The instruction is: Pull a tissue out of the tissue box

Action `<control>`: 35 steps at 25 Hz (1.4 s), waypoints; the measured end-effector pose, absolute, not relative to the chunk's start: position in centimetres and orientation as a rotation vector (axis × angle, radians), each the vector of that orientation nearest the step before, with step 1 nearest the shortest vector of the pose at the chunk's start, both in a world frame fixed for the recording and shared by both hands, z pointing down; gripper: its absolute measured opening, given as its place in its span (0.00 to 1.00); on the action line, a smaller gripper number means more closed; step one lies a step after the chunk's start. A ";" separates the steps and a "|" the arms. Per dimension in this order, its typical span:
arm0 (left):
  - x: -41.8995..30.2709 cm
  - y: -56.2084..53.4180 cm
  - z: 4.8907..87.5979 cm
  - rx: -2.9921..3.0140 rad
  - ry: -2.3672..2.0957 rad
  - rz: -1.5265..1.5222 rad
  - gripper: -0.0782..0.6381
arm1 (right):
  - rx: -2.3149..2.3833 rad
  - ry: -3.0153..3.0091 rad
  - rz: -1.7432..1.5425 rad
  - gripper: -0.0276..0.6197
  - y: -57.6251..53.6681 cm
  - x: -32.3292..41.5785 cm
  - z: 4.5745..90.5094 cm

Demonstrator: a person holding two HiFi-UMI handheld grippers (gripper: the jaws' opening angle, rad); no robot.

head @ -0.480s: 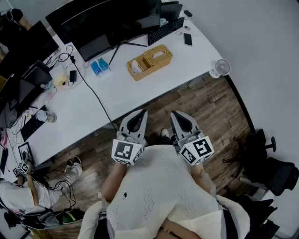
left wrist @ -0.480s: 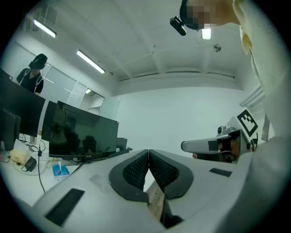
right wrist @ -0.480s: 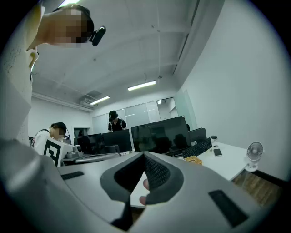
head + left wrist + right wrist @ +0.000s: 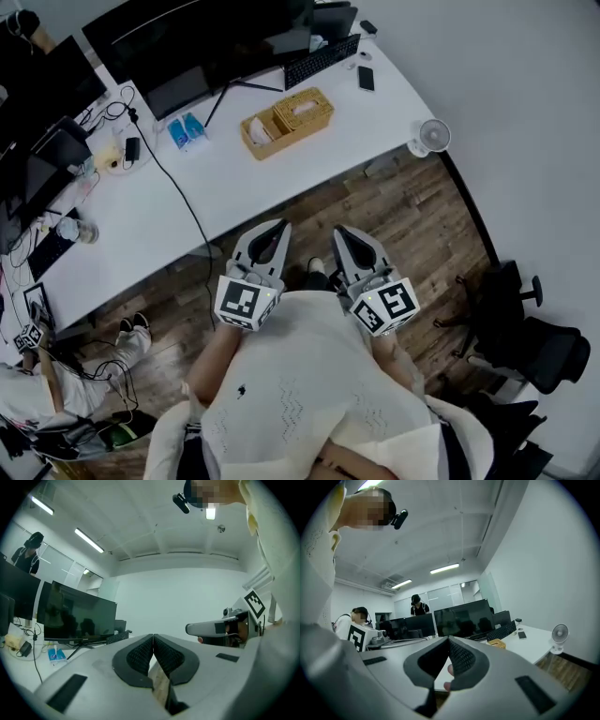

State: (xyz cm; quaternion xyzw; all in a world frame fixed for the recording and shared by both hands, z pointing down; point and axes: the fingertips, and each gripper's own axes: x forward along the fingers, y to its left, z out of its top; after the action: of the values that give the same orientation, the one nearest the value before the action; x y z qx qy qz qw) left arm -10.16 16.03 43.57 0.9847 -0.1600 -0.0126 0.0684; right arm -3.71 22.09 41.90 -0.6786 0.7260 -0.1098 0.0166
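A woven tan tissue box (image 4: 302,109) with white tissue in its top slot stands on the white desk (image 4: 234,178), joined to an open woven tray (image 4: 257,132). It also shows small and far in the right gripper view as the tissue box (image 4: 497,643). My left gripper (image 4: 279,226) and right gripper (image 4: 339,231) hang side by side over the wooden floor, close to the person's body and well short of the desk. Both are shut with nothing in them: the left gripper (image 4: 152,636) and the right gripper (image 4: 448,639) each have their pads meeting at the tip.
On the desk are dark monitors (image 4: 197,37), a keyboard (image 4: 322,60), a phone (image 4: 364,78), blue packets (image 4: 184,129) and a black cable (image 4: 178,192). A small white fan (image 4: 432,136) sits at the desk corner. A black office chair (image 4: 534,347) stands at right, another person (image 4: 37,394) at lower left.
The desk and its objects have shifted up and left in the head view. Both grippers stay shut and side by side, slightly further left in the picture.
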 end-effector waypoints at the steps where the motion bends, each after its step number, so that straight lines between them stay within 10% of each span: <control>1: -10.1 16.2 43.7 2.969 -0.474 -0.031 0.13 | -2.111 2.253 -0.347 0.04 22.2 -3.7 42.0; 35: -9.5 12.8 44.4 2.915 -0.483 -0.045 0.13 | -2.165 2.165 -0.373 0.04 20.5 -1.6 43.0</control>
State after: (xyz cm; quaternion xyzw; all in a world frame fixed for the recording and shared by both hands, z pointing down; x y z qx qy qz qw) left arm -9.53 12.76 44.40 0.9822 -0.1627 -0.0150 0.0930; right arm -1.55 20.51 43.03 -0.7018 0.7015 -0.1209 0.0287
